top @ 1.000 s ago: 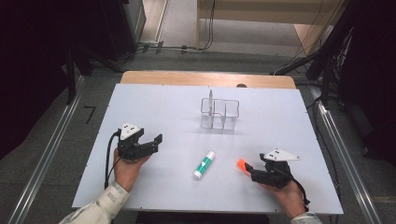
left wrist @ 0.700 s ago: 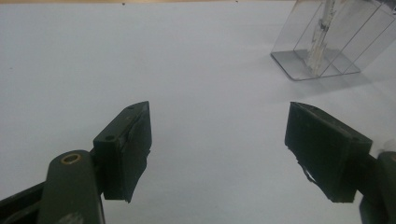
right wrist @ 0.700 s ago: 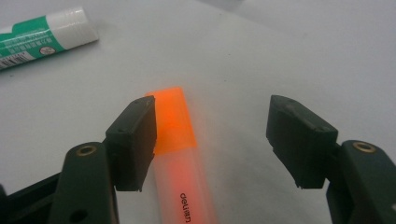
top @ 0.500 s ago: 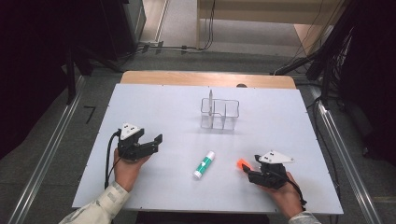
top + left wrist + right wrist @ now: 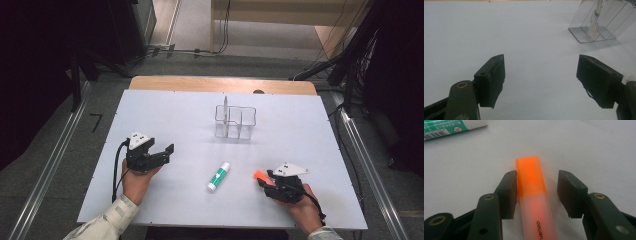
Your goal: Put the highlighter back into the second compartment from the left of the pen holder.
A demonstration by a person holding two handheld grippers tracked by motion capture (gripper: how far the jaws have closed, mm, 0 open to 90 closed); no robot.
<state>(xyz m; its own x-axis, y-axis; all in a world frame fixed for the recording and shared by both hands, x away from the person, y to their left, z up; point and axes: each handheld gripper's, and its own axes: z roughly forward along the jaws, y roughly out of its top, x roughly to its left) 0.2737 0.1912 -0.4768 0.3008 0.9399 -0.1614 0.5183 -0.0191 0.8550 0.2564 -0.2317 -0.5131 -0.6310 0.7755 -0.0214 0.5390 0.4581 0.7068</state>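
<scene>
Right gripper, jaws just closing around the orange highlighter beside the glue stick, seemingly off-centre: it may skid. Left gripper gapes empty.

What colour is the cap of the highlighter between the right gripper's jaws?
Bright orange cap, clearest in the right gripper view.

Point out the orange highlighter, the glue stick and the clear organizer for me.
orange highlighter [image 5: 531, 176], right gripper view, on its orange cap.
glue stick [image 5: 218, 176], high view, on the green label at mid-body.
clear organizer [image 5: 245, 120], high view, on its right compartment wall.
</scene>
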